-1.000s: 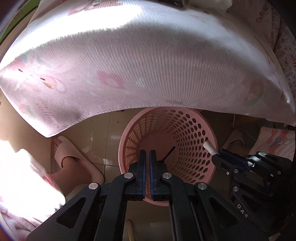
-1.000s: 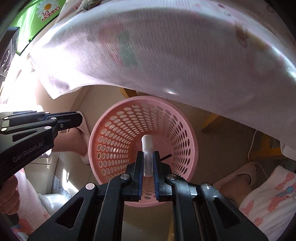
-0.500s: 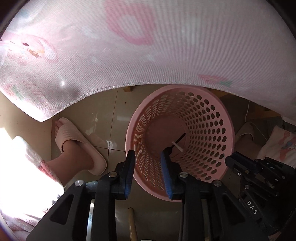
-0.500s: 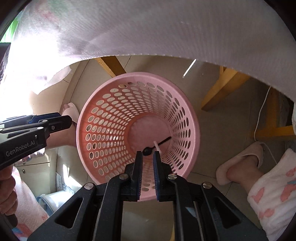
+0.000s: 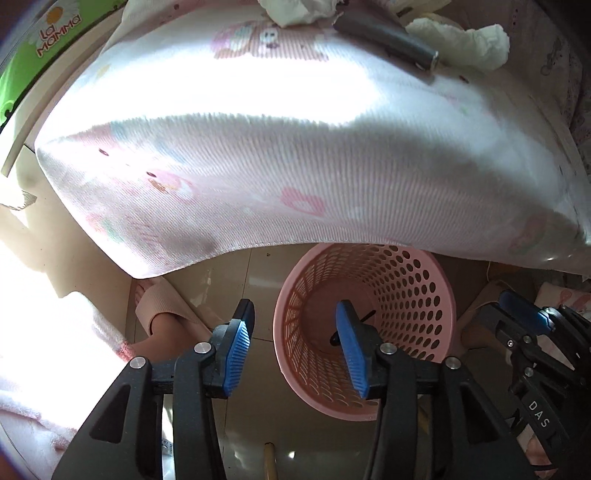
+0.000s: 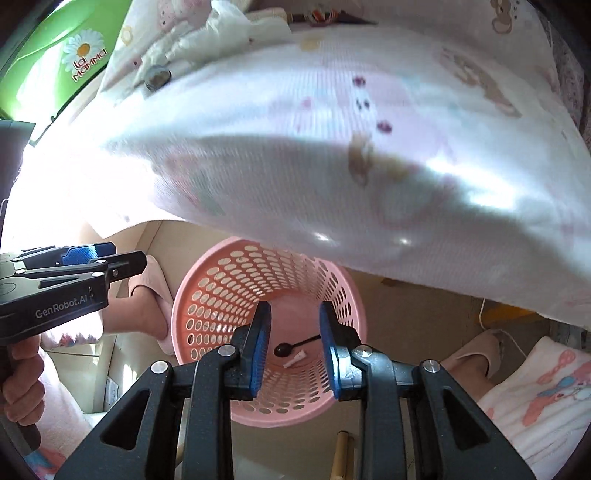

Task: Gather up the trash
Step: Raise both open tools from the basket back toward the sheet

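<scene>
A: What are the two grippers doing?

B: Both are hanging above the pink basket [image 6: 221,295], pointing down into it. The left gripper [image 5: 291,343] is spreading its jaws, nothing between them. The right gripper [image 6: 294,343] is opening too, and it is gripping nothing.

A: And the trash?

B: A black spoon [image 6: 291,345] and a small white tube [image 6: 294,359] are lying together on the basket's bottom. More is waiting on the patterned tablecloth [image 5: 295,155]: crumpled tissues [image 5: 469,40] and a dark cylinder [image 5: 388,35] beside them.
</scene>
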`<state>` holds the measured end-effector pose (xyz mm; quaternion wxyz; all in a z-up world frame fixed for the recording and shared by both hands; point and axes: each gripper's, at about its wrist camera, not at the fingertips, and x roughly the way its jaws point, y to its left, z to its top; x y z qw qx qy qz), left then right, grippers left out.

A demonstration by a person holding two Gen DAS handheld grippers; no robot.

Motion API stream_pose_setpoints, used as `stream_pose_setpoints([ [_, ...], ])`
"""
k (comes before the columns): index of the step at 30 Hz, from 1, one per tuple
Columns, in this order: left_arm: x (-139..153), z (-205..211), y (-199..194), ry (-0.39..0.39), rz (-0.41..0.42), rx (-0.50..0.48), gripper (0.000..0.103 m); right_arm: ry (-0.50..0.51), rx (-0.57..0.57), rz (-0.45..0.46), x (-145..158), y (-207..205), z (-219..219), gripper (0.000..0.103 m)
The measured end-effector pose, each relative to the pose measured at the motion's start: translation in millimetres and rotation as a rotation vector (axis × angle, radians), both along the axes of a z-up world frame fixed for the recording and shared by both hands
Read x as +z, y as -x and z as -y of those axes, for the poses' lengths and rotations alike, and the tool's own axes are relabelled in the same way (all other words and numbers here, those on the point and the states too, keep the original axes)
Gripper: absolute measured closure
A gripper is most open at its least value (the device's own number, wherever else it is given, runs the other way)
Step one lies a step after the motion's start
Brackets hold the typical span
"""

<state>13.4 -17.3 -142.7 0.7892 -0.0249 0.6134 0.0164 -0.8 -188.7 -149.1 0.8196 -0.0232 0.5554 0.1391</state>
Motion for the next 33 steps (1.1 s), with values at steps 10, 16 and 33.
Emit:
stream_pose_setpoints([
  [10, 50, 10, 2, -0.099, 0.176, -0.009, 0.043, -0.056, -0.051, 0.189, 57, 9, 14, 0.074],
  [16, 89, 6, 5, -0.051, 0.273, 0.014, 0.040, -0.082, -0.070, 0.270, 77, 13, 23, 0.051],
  [33, 175, -18, -33, -0.067, 0.512, 0.022, 0.028, -0.070, -0.036, 0.522, 176, -20, 41, 0.050],
])
